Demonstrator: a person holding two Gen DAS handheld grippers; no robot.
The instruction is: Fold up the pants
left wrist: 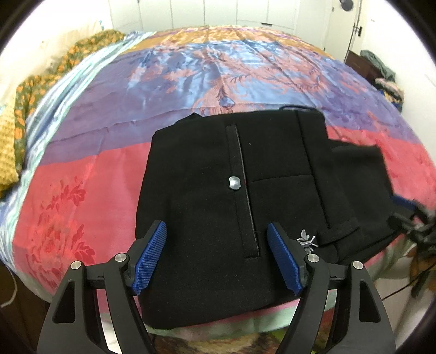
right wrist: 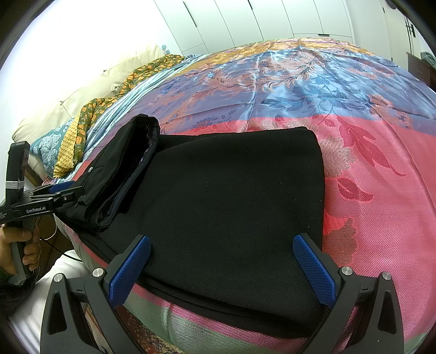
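Observation:
Black pants point(left wrist: 212, 196) lie folded near the front edge of the bed. Their top layer shows a welt pocket with a silver button point(left wrist: 234, 182) and a silver ornament point(left wrist: 306, 240). My left gripper point(left wrist: 216, 227) hovers over this end with its jaws wide apart and no cloth pinched between the blue pads. In the right wrist view the folded pants point(right wrist: 231, 196) fill the middle, with the thick waist end point(right wrist: 120, 174) stacked at the left. My right gripper point(right wrist: 222, 239) stands open above the near edge, gripping nothing. The left gripper point(right wrist: 72, 190) sits by the waist end, held by a hand point(right wrist: 19, 245).
A satin bedspread point(left wrist: 218, 70) in pink, purple, blue and gold bands covers the bed. Patterned pillows point(left wrist: 24, 103) lie along the left side. White wardrobe doors point(right wrist: 272, 19) stand behind. A dark cabinet with piled clothes point(left wrist: 378, 68) is at the far right. The bed's front edge point(right wrist: 190, 321) drops off just below the pants.

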